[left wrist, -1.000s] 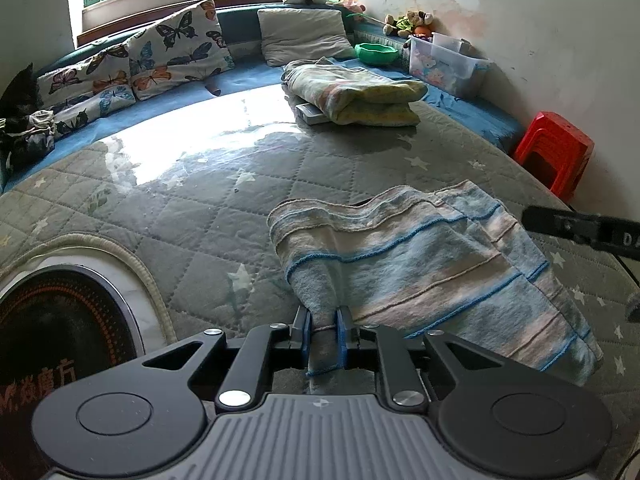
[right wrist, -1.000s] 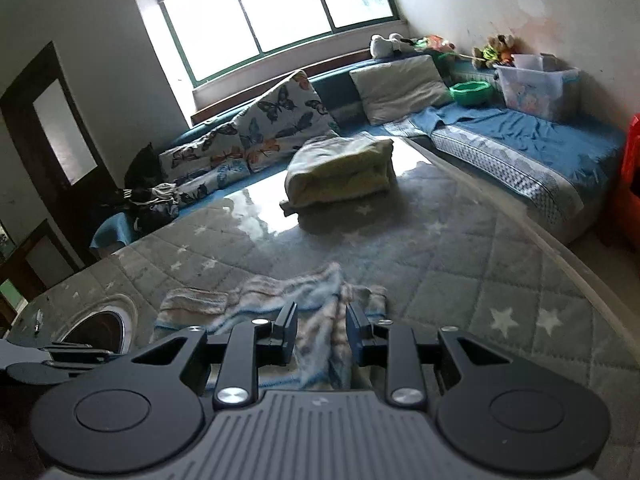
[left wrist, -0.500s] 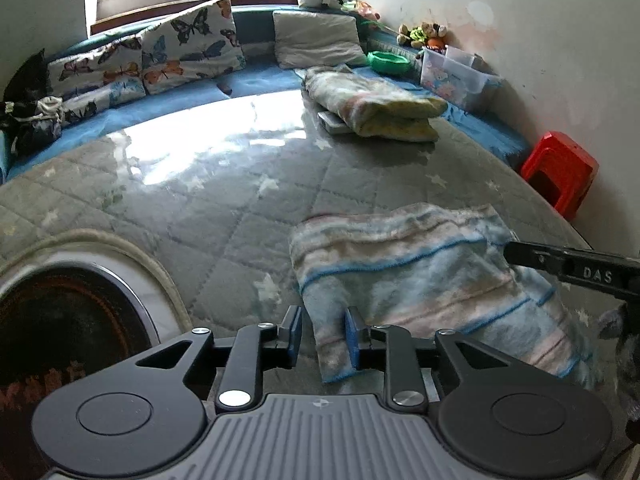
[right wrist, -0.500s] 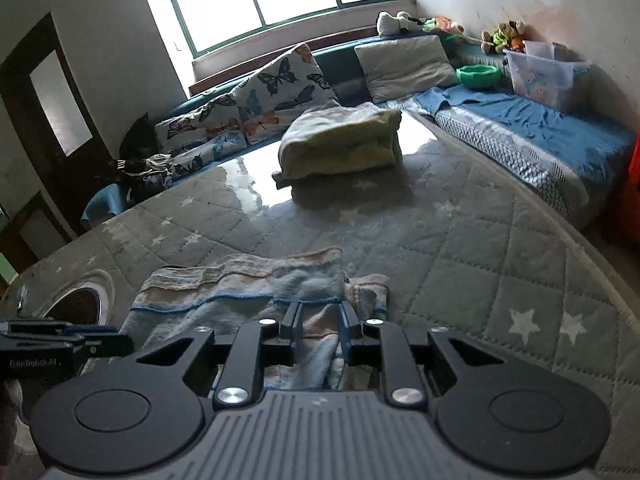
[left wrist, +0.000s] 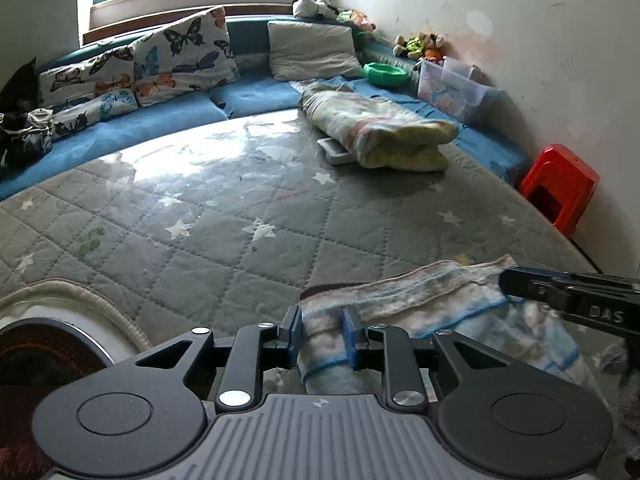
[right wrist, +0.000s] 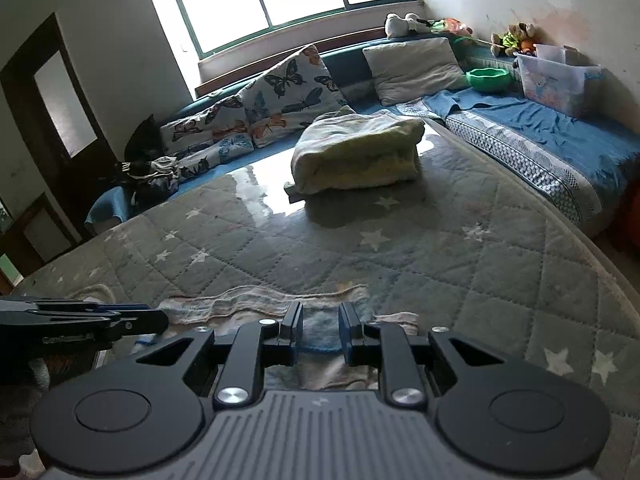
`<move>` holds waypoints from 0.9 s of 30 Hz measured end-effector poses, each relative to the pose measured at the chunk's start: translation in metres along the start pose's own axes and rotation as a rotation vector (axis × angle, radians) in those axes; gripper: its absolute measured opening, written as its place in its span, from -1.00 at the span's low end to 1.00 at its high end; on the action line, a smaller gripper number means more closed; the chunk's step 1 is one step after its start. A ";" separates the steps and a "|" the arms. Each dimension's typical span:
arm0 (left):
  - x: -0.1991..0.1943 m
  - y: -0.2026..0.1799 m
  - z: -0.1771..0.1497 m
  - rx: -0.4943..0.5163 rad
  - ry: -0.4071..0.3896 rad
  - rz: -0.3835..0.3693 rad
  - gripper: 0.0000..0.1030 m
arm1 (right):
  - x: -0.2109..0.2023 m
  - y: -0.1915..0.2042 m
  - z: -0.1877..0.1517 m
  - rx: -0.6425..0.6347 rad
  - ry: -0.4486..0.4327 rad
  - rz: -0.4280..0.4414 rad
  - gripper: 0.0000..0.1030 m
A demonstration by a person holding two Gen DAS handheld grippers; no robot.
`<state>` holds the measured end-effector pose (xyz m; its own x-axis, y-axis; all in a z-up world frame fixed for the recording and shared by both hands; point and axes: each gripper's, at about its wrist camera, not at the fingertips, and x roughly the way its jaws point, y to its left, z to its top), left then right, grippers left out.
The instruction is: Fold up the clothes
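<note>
A blue and beige striped towel (left wrist: 420, 296) lies rumpled on the grey quilted mattress (left wrist: 240, 220), close in front of both grippers. My left gripper (left wrist: 322, 330) has a bunched edge of the towel between its blue pads, and its jaws are closing on that edge. From the right side of the left wrist view, the right gripper's fingers (left wrist: 560, 298) reach over the towel. In the right wrist view, my right gripper (right wrist: 320, 330) is shut on another part of the towel (right wrist: 248, 302). The left gripper's fingers (right wrist: 100, 318) show at the left.
A folded yellow blanket (left wrist: 384, 136) lies farther back on the mattress. Butterfly cushions (left wrist: 184, 56), a green bowl (left wrist: 386, 74) and a clear plastic box (left wrist: 456, 88) line the blue bench. A red stool (left wrist: 560, 188) stands at the right, and a round white-rimmed opening (left wrist: 60, 320) is near left.
Both grippers have drawn back with the towel, which now sits low and flatter in both views. The left jaws stand wider than a second ago. The right jaws have narrowed onto the cloth.
</note>
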<state>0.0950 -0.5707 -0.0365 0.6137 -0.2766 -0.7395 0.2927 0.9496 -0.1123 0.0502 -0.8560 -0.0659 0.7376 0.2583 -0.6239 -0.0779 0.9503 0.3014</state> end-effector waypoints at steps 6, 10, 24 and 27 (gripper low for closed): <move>0.006 0.002 -0.003 0.013 0.005 0.010 -0.53 | 0.003 -0.007 -0.002 0.016 0.017 -0.018 -0.74; 0.003 0.003 -0.004 0.001 0.004 0.017 -0.48 | -0.003 -0.005 -0.001 0.001 0.015 -0.028 -0.73; -0.065 -0.033 -0.052 0.081 -0.014 -0.108 -0.52 | -0.070 0.019 -0.025 -0.107 0.028 0.052 -0.65; -0.079 -0.042 -0.072 0.108 -0.008 -0.141 -0.52 | -0.084 0.020 -0.039 -0.112 0.035 0.063 -0.65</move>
<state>-0.0190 -0.5780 -0.0213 0.5670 -0.4071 -0.7161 0.4532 0.8801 -0.1416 -0.0399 -0.8515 -0.0356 0.7050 0.3219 -0.6319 -0.1988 0.9450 0.2596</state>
